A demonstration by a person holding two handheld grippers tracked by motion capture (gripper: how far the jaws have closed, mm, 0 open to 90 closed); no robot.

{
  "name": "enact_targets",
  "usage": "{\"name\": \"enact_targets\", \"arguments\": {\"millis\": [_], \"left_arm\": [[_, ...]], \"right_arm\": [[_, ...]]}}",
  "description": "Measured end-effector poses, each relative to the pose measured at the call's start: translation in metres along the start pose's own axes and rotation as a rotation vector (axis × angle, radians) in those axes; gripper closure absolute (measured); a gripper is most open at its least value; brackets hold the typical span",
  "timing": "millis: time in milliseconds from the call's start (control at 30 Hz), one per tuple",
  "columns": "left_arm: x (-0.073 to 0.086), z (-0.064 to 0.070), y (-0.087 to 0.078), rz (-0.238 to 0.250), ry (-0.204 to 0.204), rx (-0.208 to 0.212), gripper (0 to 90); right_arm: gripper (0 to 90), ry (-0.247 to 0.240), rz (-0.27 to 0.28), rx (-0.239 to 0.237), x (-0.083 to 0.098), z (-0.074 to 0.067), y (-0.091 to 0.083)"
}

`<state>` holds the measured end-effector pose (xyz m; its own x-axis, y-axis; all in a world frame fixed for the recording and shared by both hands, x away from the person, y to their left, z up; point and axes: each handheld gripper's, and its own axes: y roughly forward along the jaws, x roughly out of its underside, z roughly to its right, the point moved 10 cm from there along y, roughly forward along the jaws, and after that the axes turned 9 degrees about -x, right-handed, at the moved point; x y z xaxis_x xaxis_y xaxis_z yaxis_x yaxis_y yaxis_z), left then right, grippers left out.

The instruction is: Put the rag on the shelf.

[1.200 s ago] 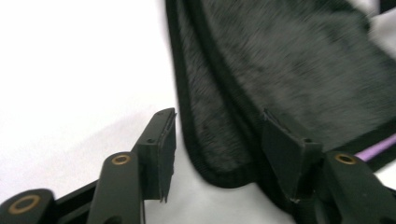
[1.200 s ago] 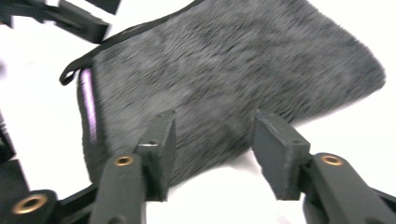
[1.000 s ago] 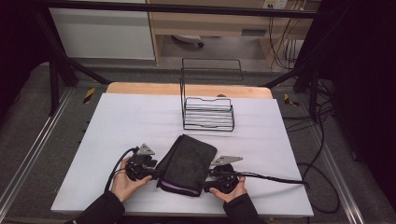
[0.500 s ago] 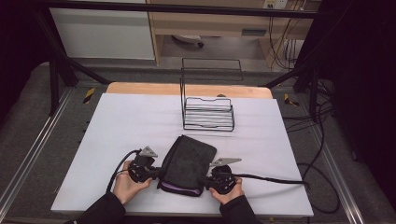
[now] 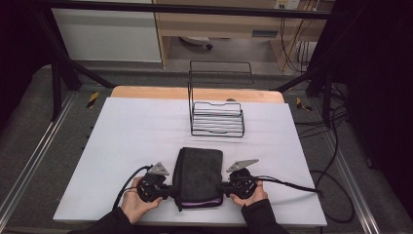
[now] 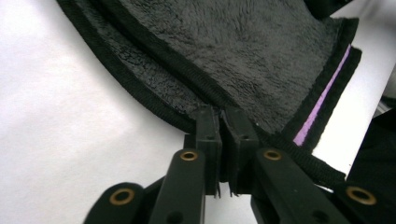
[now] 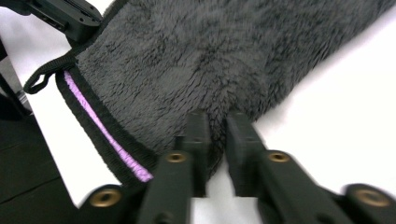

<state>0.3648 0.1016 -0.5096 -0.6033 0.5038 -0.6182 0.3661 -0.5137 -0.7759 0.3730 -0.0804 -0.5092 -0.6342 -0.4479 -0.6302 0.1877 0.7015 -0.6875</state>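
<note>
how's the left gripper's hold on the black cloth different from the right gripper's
The left gripper pinches the folded black cloth at its bound black hem, jaws almost touching; the right gripper bites into the fluffy pile, jaws a little wider. In the high view the left gripper grips the cloth's left side near the front edge, the right gripper its right side. Both are shut on the cloth, close to the purple strip.

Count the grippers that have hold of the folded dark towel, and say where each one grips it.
2. The left gripper pinches the folded dark towel at its near left edge; the right gripper pinches its near right edge. Both are shut on the fabric.
</note>
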Motion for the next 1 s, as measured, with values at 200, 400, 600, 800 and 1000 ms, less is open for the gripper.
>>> {"name": "enact_targets", "arguments": {"millis": [200,400,600,800,1000], "left_arm": [[-0.014,-0.025,-0.018,0.085,-0.002,-0.08,55.5],[-0.027,-0.052,-0.02,0.103,-0.016,-0.104,39.0],[-0.041,-0.061,-0.011,0.095,-0.009,-0.121,18.5],[-0.07,-0.069,-0.004,0.133,-0.016,-0.17,16.6],[-0.096,-0.081,0.012,0.152,-0.039,-0.218,21.1]], "right_arm": [[38.2,-0.055,0.182,0.036,-0.023,0.012,-0.021],[21.0,-0.044,0.236,0.056,-0.031,0.031,-0.027],[11.2,-0.043,0.218,0.077,-0.035,0.043,-0.027],[8.7,-0.034,0.223,0.079,-0.038,0.048,-0.026],[7.0,-0.019,0.221,0.088,-0.033,0.054,-0.023]]}}
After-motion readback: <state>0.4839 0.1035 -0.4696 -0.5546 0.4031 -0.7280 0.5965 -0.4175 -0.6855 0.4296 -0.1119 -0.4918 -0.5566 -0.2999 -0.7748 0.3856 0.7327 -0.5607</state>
